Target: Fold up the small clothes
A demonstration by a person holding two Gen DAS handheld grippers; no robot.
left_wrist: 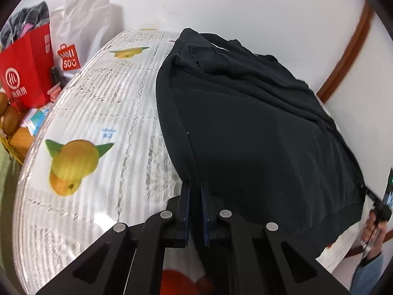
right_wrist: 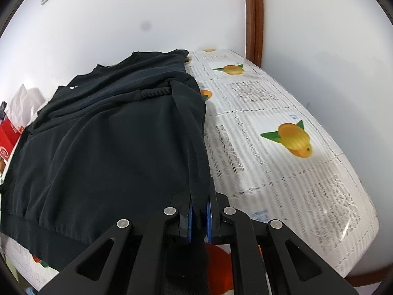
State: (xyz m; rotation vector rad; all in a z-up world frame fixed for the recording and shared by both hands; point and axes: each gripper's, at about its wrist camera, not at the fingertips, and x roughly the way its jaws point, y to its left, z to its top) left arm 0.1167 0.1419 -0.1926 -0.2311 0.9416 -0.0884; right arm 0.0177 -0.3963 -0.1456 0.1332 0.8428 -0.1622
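Note:
A black sweatshirt (left_wrist: 258, 127) lies on the table, sleeves folded in over its body; it also shows in the right wrist view (right_wrist: 105, 145). My left gripper (left_wrist: 195, 186) is shut on the garment's near left hem corner, with dark cloth pinched between the blue pads. My right gripper (right_wrist: 199, 196) is shut on the near right hem corner, cloth bunched between its pads. Both corners are lifted slightly off the table. The hem between them sags over the near table edge. The other gripper (left_wrist: 383, 196) and the hand holding it show at the far right of the left wrist view.
The table (left_wrist: 103, 113) has a white cloth printed with oranges (right_wrist: 294, 137). A red bag (left_wrist: 27, 71), a white Miniso bag (left_wrist: 73, 36) and a basket of kiwis (left_wrist: 9, 120) stand off the left edge. A white wall and brown door frame (right_wrist: 254, 17) stand behind.

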